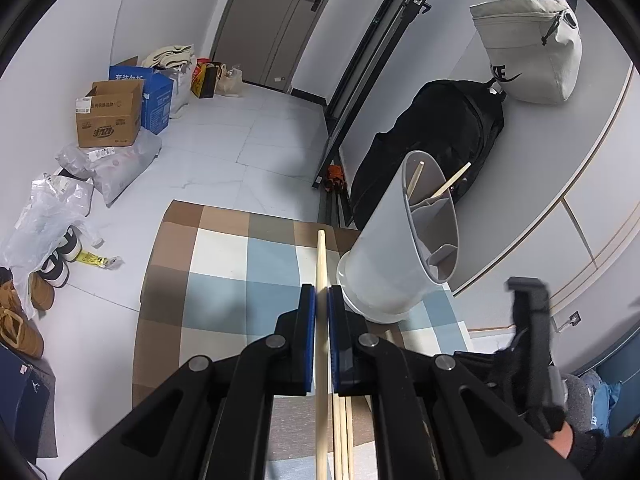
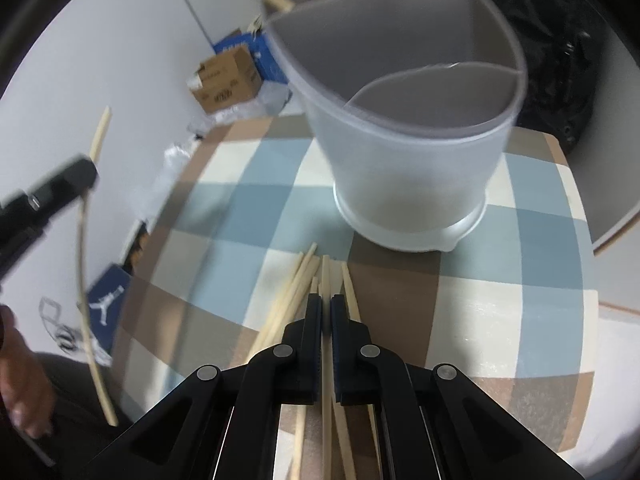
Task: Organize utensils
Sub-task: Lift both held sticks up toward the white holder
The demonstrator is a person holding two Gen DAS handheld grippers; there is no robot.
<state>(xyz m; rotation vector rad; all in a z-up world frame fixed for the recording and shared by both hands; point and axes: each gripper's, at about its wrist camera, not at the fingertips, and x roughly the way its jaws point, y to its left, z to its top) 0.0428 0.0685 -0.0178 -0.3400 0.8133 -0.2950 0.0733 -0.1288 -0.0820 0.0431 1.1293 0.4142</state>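
A grey divided utensil holder (image 1: 400,248) stands on the checked tablecloth (image 1: 224,280), with two wooden chopsticks (image 1: 456,182) leaning in its far compartment. My left gripper (image 1: 322,292) is shut on one chopstick (image 1: 321,256), which points forward just left of the holder. In the right wrist view the holder (image 2: 408,152) stands close ahead. Its near compartments look empty. Several loose chopsticks (image 2: 288,304) lie fanned on the cloth (image 2: 500,280) in front of it. My right gripper (image 2: 326,300) is down among them, shut on one chopstick (image 2: 326,276). The left gripper (image 2: 86,172) shows at the left edge.
Cardboard boxes (image 1: 110,114), plastic bags (image 1: 120,164) and shoes (image 1: 36,292) lie on the floor to the left. A black backpack (image 1: 440,136) and a grey bag (image 1: 532,48) sit behind the holder. The table edge runs close to the holder's right. A person's hand (image 2: 20,380) is at the lower left.
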